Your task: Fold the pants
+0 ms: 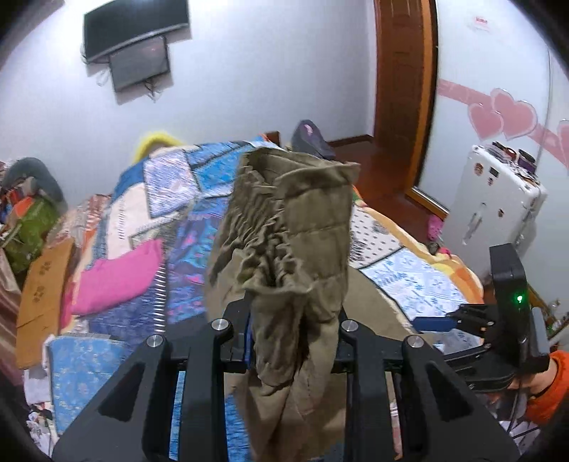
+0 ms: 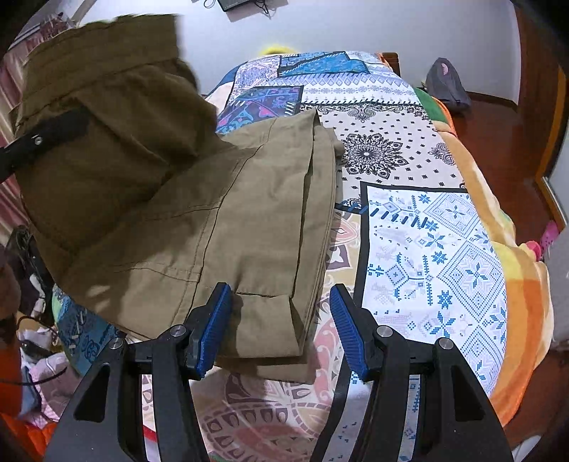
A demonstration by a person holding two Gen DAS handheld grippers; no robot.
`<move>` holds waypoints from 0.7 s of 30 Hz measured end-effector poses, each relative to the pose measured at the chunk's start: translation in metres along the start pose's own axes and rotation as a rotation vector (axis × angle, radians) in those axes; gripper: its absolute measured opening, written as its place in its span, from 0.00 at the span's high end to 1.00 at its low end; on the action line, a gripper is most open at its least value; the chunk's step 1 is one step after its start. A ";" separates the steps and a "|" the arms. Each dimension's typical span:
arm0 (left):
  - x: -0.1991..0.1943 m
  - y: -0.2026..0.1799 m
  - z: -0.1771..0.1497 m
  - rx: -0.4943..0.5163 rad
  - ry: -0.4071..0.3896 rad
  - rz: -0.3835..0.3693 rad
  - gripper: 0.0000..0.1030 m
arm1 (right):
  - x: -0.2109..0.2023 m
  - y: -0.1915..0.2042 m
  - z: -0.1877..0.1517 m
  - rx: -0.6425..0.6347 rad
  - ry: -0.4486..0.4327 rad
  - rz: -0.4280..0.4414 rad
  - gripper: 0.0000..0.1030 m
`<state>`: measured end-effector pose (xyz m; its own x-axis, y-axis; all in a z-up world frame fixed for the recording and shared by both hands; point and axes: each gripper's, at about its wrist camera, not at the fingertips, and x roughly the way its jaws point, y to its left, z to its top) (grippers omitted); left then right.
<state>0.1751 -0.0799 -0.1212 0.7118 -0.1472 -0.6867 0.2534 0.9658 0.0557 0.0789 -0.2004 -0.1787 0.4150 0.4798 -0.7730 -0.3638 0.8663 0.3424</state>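
The pants [image 2: 199, 220] lie on the bed [image 2: 426, 227], one end lifted up. That end could slip and flop down crooked, because the left gripper [image 1: 295, 341] only pinches a bunched bit. The right gripper [image 2: 281, 330] has its fingers [image 2: 213, 330] spread, holding nothing, over the near edge of the pants.

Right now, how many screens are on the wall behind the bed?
2. A larger dark screen is mounted high on the wall, and a smaller one hangs just below it, overlapping its lower edge. Both are seen from the left wrist camera; others may be hidden out of view.
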 end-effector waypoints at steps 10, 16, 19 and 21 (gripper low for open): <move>0.050 -0.049 -0.018 0.065 0.152 -0.075 0.75 | -0.004 -0.004 -0.006 0.024 -0.013 0.016 0.47; 0.063 -0.060 -0.035 0.088 0.211 -0.066 0.66 | -0.008 -0.008 -0.008 0.037 -0.017 0.011 0.47; 0.061 -0.061 -0.036 0.077 0.212 -0.055 0.60 | -0.011 -0.010 -0.010 0.044 -0.019 0.007 0.47; 0.061 -0.059 -0.035 0.059 0.223 -0.062 0.47 | -0.013 -0.011 -0.011 0.050 -0.021 0.004 0.47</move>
<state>0.1803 -0.1387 -0.1918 0.5330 -0.1485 -0.8330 0.3348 0.9411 0.0465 0.0681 -0.2183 -0.1782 0.4310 0.4860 -0.7603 -0.3235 0.8698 0.3726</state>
